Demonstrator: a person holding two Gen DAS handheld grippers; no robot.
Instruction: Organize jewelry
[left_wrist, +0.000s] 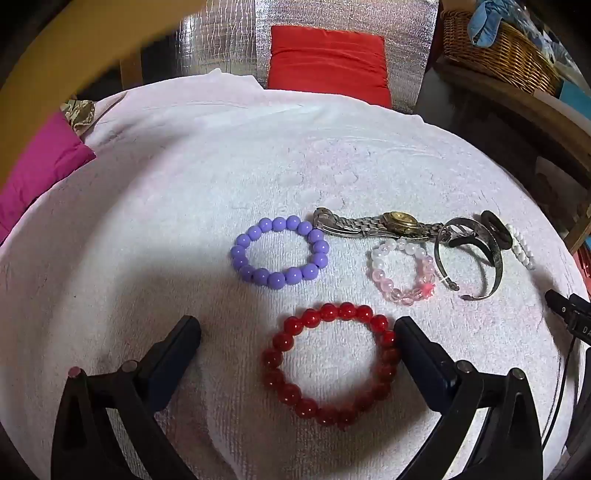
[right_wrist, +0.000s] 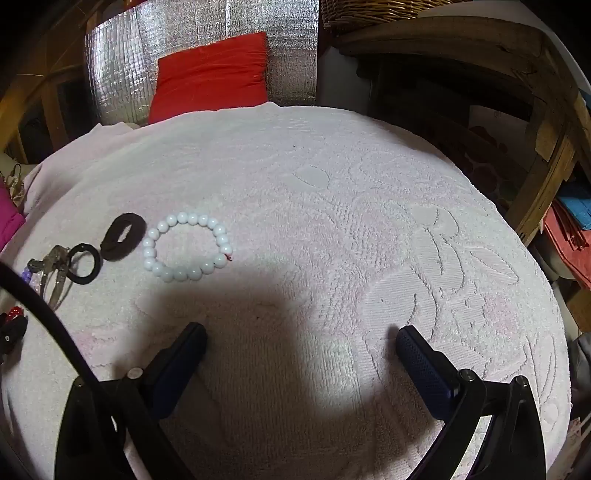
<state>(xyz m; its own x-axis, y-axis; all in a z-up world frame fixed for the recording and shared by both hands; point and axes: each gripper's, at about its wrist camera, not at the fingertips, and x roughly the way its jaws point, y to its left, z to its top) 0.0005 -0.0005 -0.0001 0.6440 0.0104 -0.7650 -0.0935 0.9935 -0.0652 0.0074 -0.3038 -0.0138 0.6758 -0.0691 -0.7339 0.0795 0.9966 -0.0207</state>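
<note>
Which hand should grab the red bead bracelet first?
Probably the left. The left hand-held gripper is open right over the red bracelet, while the right hand-held gripper hangs over bare towel.

Both wrist views angled down, close over one white towel (left_wrist: 147, 229).

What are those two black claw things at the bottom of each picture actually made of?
Each is a two-finger tool. The left gripper and right gripper have black angular frames with round metal pins, and each finger ends in a dark blue ribbed pad. A thin black cable curves past.
</note>
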